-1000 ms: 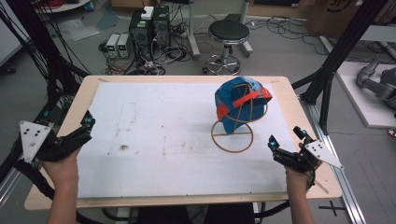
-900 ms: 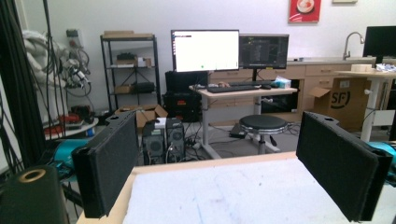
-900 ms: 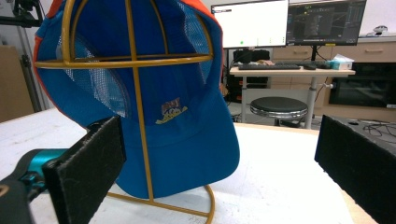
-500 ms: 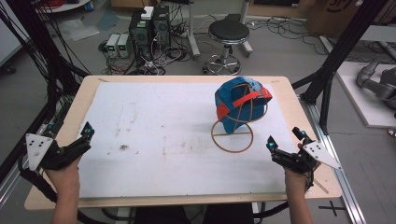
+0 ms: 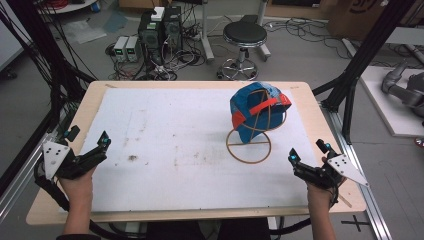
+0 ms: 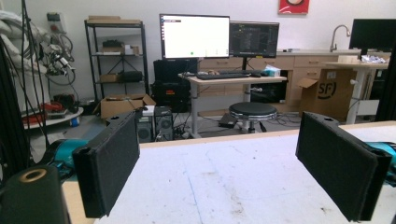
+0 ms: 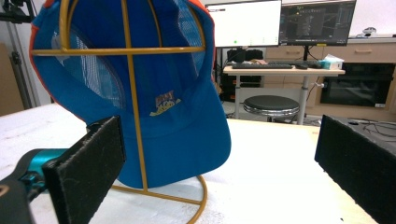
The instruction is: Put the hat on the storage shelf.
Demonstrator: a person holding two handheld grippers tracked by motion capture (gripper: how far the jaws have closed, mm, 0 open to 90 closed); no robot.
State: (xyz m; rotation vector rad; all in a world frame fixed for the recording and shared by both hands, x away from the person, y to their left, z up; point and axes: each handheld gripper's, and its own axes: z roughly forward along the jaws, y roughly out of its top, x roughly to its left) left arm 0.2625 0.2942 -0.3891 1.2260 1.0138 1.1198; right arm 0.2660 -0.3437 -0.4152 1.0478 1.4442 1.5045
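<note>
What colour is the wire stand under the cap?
Yellow-gold; the wire stand holding the blue cap shows best in the right gripper view.

- Blue mesh-backed baseball cap (image 5: 252, 112) with orange trim, hanging on the stand.
- Gold wire hat stand (image 5: 249, 146), upright, ring base on the bench's right half.

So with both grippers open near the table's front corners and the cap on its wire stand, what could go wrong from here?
The blue cap hangs on a thin gold wire stand with a single ring base, so a sideways pull by the right gripper could probably tip or drag the stand. Its bill hangs low in front of the upright wire, so closing jaws might catch wire with the fabric. The left gripper sits far across the white mat, too distant to steady the stand quickly.
</note>
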